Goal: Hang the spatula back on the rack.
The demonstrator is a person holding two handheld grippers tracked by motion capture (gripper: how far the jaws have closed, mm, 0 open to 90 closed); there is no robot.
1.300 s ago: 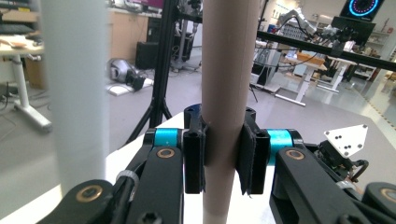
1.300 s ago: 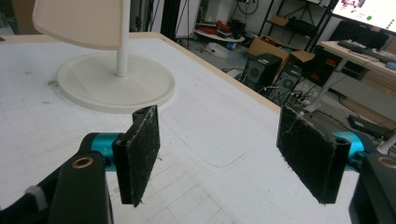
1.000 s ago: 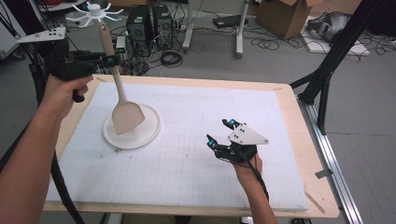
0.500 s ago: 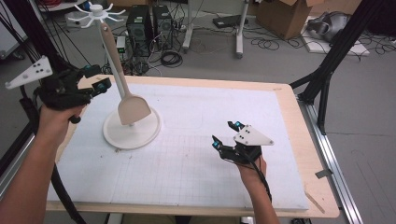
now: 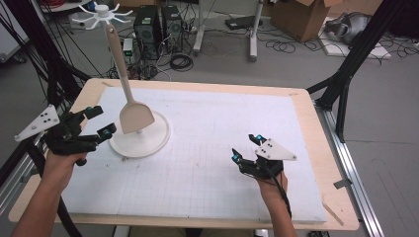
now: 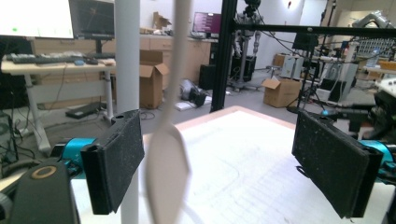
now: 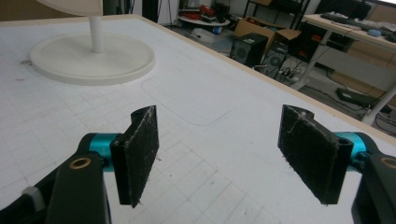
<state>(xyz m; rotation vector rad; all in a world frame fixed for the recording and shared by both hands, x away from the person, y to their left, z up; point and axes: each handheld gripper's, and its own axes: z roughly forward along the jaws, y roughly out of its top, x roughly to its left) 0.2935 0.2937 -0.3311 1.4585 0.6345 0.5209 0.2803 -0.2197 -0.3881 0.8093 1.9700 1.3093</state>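
Now released, going by the high view: left gripper (image 5: 101, 121) pulled back off the spatula (image 5: 134, 116), jaws apart and empty, whereas half a second ago closed round the handle. Leaves the spatula hanging by its top end from the white stand (image 5: 141, 140), blade just above the round base, handle slanting up toward the hooked crown. Suggests the hanging step is done and only the retreat remains. Sits low at the table's (image 5: 318, 148) left edge, left hand wrapped under the gripper, forearm coming in from the bottom corner; right gripper (image 5: 245, 148) parked well apart on the white mat, jaws spread, pointing up-table, barely shifted from a second ago. Over to the left gripper view: both black pads wide apart with nothing pinched, spatula (image 6: 166, 177) blurred and close, nearer the left-hand pad but not touching it, stand's pole (image 6: 127, 70) just beside. Lastly the right gripper view — pads open over bare gridded mat, stand base (image 7: 93, 58) farther off.
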